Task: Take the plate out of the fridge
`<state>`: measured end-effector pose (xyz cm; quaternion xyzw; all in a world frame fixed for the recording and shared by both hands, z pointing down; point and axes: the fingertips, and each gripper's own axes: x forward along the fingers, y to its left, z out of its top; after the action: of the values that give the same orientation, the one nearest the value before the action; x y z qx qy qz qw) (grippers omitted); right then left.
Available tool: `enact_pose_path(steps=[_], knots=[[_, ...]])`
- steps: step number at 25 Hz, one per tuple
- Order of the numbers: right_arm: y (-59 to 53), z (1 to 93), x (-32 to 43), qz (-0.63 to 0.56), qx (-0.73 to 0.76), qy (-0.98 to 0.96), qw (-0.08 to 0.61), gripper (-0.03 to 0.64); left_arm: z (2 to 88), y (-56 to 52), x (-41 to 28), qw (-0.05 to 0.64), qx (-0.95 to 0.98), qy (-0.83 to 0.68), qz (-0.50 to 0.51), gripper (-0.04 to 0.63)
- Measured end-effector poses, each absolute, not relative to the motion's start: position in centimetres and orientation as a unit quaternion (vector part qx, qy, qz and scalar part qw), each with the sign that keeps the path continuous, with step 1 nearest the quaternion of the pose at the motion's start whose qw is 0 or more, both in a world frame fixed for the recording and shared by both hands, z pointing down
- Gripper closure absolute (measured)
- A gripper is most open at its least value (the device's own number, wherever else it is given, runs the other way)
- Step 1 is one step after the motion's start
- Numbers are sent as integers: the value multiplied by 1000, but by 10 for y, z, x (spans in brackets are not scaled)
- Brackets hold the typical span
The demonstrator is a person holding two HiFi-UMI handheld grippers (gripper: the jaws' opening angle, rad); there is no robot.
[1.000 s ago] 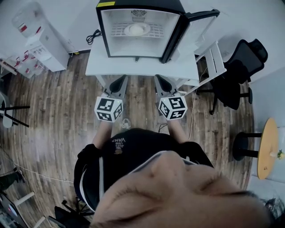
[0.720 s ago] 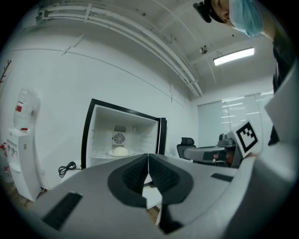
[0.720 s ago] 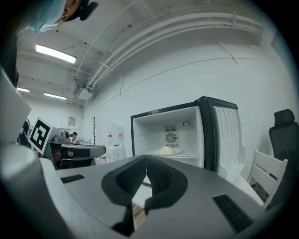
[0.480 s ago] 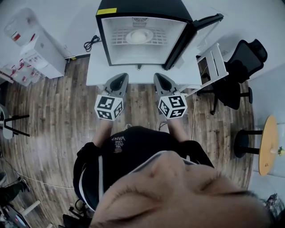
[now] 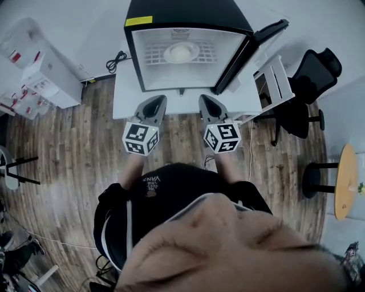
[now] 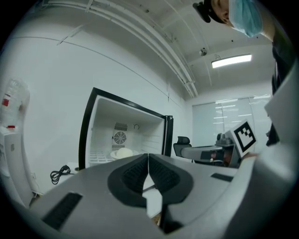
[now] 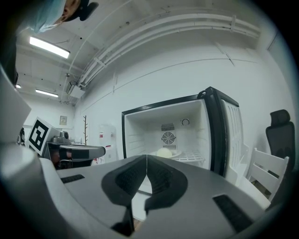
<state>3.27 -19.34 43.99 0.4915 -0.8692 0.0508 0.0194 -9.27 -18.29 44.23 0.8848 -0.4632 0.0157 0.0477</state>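
Observation:
A small black fridge (image 5: 188,17) stands open on a white table (image 5: 122,91), its door (image 5: 254,45) swung to the right. On its wire shelf lies a white plate (image 5: 181,52) with a pale round thing on it; the plate (image 6: 122,152) shows in the left gripper view and the plate (image 7: 166,152) in the right gripper view. My left gripper (image 5: 154,104) and right gripper (image 5: 208,104) hover side by side before the table's front edge, short of the fridge. Both are shut with nothing between the jaws.
A white water dispenser (image 5: 40,63) stands at the left, a black office chair (image 5: 311,85) and white rack (image 5: 274,82) at the right. A round wooden side table (image 5: 345,182) is far right. A black cable (image 5: 114,60) lies left of the fridge. Wooden floor below.
Both grippers have moved a little forward toward the fridge, and the fridge sits slightly lower and larger in the head view. Jaws stayed shut.

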Motion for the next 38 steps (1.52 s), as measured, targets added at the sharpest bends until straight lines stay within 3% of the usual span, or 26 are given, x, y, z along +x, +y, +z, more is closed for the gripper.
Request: enact_pose_path(steps=[38], knots=[[-321,437,35,37,445,-894,30,604,441,-298,-83,49,862,-504,13,578]])
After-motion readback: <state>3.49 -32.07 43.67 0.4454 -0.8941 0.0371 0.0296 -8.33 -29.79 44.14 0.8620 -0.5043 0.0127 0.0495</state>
